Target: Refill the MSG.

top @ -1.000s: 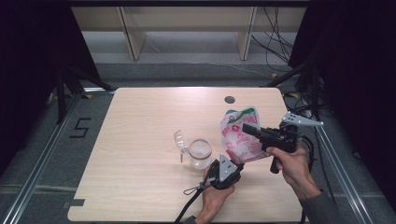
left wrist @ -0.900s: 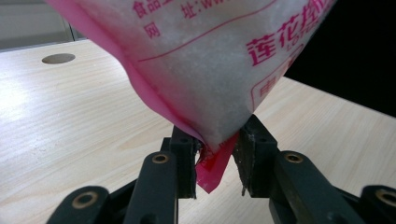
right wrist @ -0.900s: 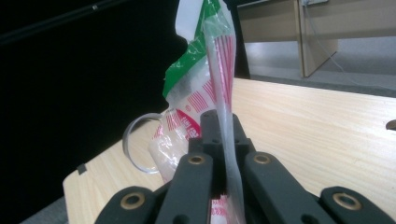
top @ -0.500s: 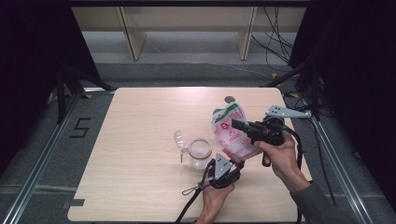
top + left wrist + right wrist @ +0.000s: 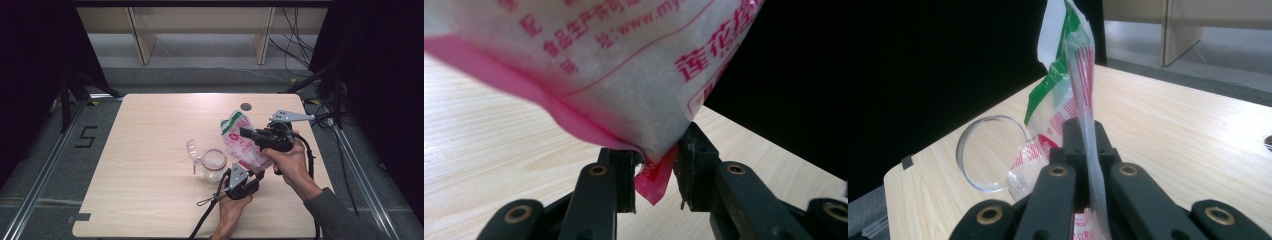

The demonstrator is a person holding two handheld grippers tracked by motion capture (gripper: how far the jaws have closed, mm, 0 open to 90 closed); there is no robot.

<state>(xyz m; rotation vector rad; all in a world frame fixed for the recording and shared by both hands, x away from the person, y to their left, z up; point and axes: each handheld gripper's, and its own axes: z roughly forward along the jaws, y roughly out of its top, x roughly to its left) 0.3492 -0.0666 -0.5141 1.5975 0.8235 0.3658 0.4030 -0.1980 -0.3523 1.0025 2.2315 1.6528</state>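
Now the bag (image 5: 241, 141), a pink-and-white plastic pouch of white granules with a green-printed top, hangs over the table (image 5: 150, 150) at about four o'clock from its centre, pinned between both grippers. The right gripper (image 5: 243, 133) comes in from three o'clock, and its fingers are clamped tight together on the flat upper seam of the bag; in the right gripper view that thin seam (image 5: 1087, 100) runs straight up between the two black fingers (image 5: 1075, 145), with no gap to either side. The torn green-and-white mouth (image 5: 1060, 45) of the bag stands above them at twelve o'clock.

Down below, the left gripper (image 5: 248, 176) reaches up from six o'clock. Its fingers have narrowed to a small gap, and the bottom corner of the bag sits right in it: in the left gripper view the pink corner flap (image 5: 655, 175) hangs between the two fingers (image 5: 624, 175), the bulging white belly (image 5: 624, 90) of the bag resting on their tips. The pads look to be pinching that corner.

Just beside the bag, at nine o'clock from it, a clear glass jar (image 5: 214, 161) stands on the table with its hinged lid (image 5: 194, 150) flipped open; in the right gripper view the jar's round rim (image 5: 990, 152) shows just left of the bag.
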